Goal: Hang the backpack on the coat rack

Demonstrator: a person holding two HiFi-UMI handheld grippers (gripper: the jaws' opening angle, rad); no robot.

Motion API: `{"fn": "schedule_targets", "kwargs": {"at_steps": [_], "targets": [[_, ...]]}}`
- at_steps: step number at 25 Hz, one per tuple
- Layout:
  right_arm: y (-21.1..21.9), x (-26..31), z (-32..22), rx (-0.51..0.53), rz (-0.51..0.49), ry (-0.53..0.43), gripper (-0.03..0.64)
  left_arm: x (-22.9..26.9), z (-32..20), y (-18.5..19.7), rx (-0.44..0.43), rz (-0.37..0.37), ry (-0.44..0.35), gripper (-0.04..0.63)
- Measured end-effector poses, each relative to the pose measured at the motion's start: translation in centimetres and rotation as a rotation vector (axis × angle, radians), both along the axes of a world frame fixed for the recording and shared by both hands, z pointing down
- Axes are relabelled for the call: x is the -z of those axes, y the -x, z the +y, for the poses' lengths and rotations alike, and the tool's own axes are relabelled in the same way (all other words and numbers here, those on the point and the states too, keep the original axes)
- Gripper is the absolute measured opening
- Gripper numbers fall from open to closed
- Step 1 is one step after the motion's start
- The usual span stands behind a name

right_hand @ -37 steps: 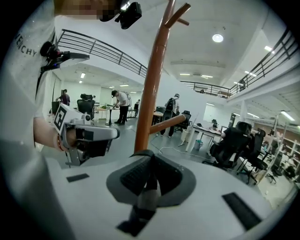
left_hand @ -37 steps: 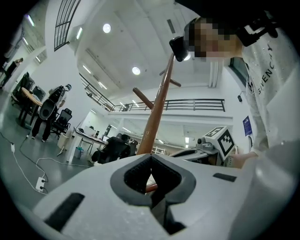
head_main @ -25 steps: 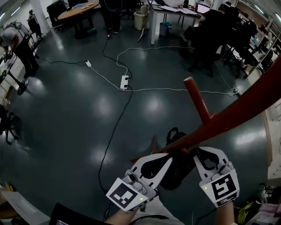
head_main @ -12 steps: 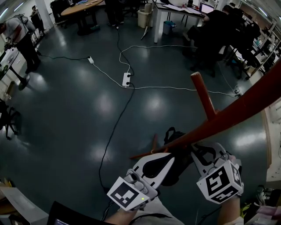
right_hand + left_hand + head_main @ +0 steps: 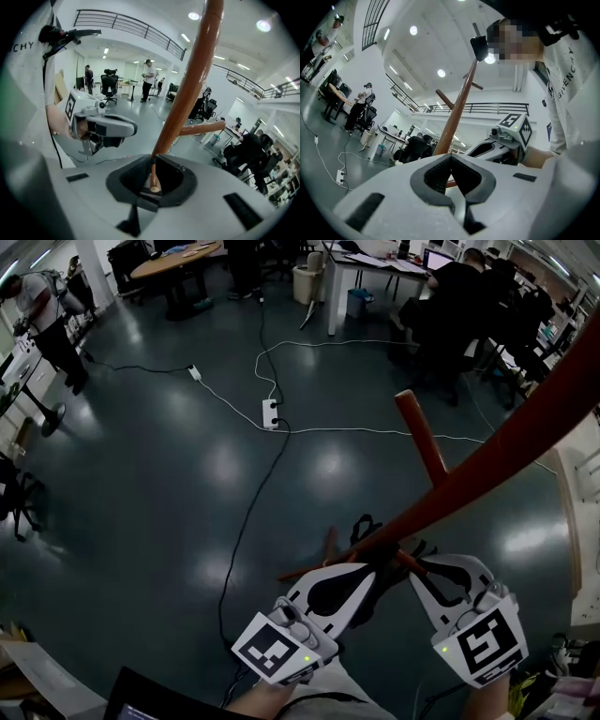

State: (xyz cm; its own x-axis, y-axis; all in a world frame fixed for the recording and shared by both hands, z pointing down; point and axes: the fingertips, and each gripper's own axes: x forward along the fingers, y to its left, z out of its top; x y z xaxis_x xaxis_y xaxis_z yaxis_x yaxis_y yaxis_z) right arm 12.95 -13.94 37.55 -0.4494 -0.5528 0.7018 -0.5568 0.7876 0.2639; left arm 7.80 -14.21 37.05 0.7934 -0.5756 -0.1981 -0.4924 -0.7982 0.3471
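The coat rack's red-brown pole slants from the upper right down to the lower middle of the head view, with one peg sticking up. The black backpack shows under the pole's low end, and a strap loop rises above it. How it is attached is hidden. My left gripper and right gripper flank the pole just above the backpack. Both are shut, with nothing seen between the jaws. In the left gripper view the pole rises past my left gripper. In the right gripper view it rises past my right gripper.
White and black cables and a power strip cross the dark floor. Desks, chairs and seated people fill the back; another person stands at the far left. Shelving lines the right edge.
The right gripper tilted outward half a second ago and has come back level. Both grippers stay beside the pole. Less of the backpack shows between them than a second ago.
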Motion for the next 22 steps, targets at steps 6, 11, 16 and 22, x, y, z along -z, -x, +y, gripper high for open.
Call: {"fn": "schedule_targets", "kwargs": {"at_steps": [6,11,16,22], "targets": [[0.9,3.4,1.4,-0.089,-0.132,-0.179,0.018,1.2,0.3,0.1,-0.01,-0.003,-0.017,0.009],[0.4,2.9,3.4,-0.171,-0.185,-0.188,0.017,2.0,0.0,0.1,-0.029,0.001,-0.029,0.009],[2.1,2.9,5.4,-0.178,-0.213,-0.197,0.017,2.8,0.7,0.7,-0.045,-0.004,-0.045,0.009],[2.9,3.3,6.4,-0.21,-0.253,-0.199,0.017,3.1,1.4,1.2,-0.062,-0.006,-0.05,0.009]]}}
